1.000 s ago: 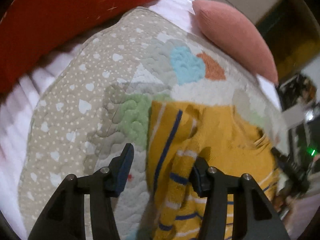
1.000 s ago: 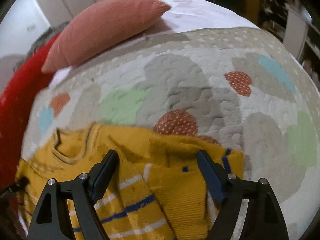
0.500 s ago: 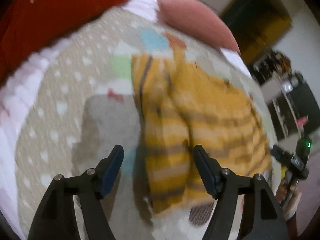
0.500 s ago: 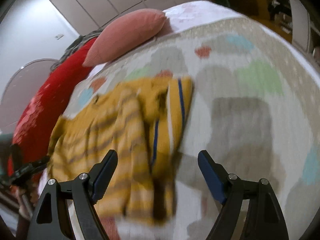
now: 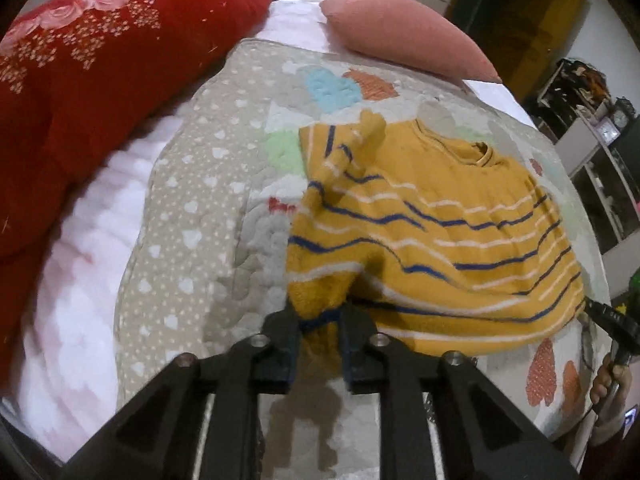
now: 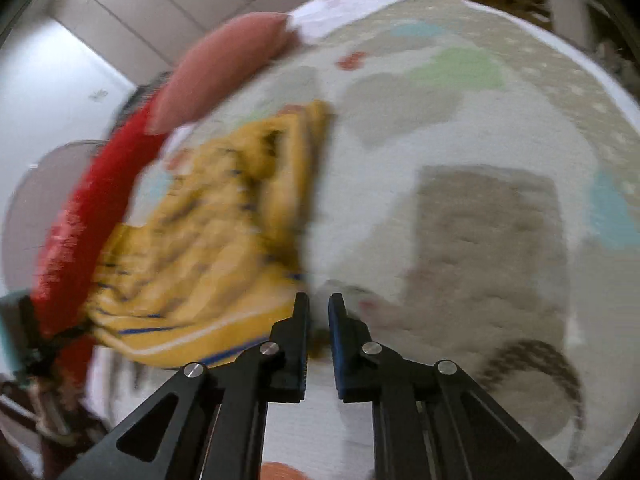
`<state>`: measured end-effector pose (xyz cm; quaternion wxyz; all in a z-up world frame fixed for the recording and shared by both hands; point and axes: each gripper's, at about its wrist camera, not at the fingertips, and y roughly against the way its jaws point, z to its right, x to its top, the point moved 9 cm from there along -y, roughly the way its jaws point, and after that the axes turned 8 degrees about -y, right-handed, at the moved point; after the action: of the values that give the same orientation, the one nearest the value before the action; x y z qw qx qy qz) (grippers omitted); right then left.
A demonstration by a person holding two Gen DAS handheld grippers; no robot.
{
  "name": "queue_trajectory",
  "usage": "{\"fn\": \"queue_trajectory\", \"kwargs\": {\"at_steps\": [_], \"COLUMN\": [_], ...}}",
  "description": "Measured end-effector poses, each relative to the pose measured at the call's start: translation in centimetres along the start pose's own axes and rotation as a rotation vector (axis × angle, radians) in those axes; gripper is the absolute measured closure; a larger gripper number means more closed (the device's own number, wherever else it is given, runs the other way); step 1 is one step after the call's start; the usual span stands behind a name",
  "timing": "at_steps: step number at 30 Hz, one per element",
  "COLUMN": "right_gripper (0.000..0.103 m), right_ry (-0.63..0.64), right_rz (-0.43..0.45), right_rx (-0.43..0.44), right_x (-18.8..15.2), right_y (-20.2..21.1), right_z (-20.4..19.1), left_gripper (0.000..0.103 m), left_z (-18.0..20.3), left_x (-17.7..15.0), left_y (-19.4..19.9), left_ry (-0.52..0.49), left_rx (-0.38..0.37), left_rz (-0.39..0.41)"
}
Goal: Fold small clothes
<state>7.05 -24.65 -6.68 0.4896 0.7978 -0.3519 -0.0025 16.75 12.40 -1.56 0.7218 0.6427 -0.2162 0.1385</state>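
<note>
Both grippers at yellow striped sweater [image 5: 432,216] hem on quilt [image 5: 192,216]: left gripper [image 5: 320,320] fingers closing, hem pinched; right gripper [image 6: 319,312] fingers closed, held cloth not discernible.

Soft indoor light, fisheye-bent edges, right view motion-blurred (left view mostly sharp), dark vignette corners

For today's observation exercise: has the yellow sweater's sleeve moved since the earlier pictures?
Yes. The sleeve now lies folded over the yellow sweater, farther from the pink pillow.

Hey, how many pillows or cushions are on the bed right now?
2. A pink cushion lies at the far end of the patchwork quilt, beyond the yellow striped sweater. A red floral pillow lies along the quilt's left side. Others may sit outside the views.
</note>
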Motion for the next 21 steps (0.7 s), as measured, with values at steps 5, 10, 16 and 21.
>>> {"fn": "queue_trajectory", "kwargs": {"at_steps": [5,10,16,21], "right_gripper": [0.089,0.065,0.056,0.049], "right_ry": [-0.087,-0.090,-0.093,-0.078], "right_rz": [0.016,0.079,0.115,0.119], "right_rx": [0.059,0.087,0.110,0.118], "right_x": [-1.5,-2.9,-4.6,-5.5], "right_y": [1.9,4.3,5.4,5.9], "right_z": [2.0,2.8,3.0,3.1], "left_gripper": [0.051,0.047,0.033,0.015], "left_z": [-1.3,-2.5,0.8,3.8], "left_x": [-3.6,-7.5,-9.1,-8.9], "left_y": [0.2,3.3,7.8,10.5], "left_ry": [0.107,0.197,0.194,0.165], "left_rx": [-0.011,-0.012,-0.021,0.011], "left_rz": [0.020,0.085,0.219,0.323]}}
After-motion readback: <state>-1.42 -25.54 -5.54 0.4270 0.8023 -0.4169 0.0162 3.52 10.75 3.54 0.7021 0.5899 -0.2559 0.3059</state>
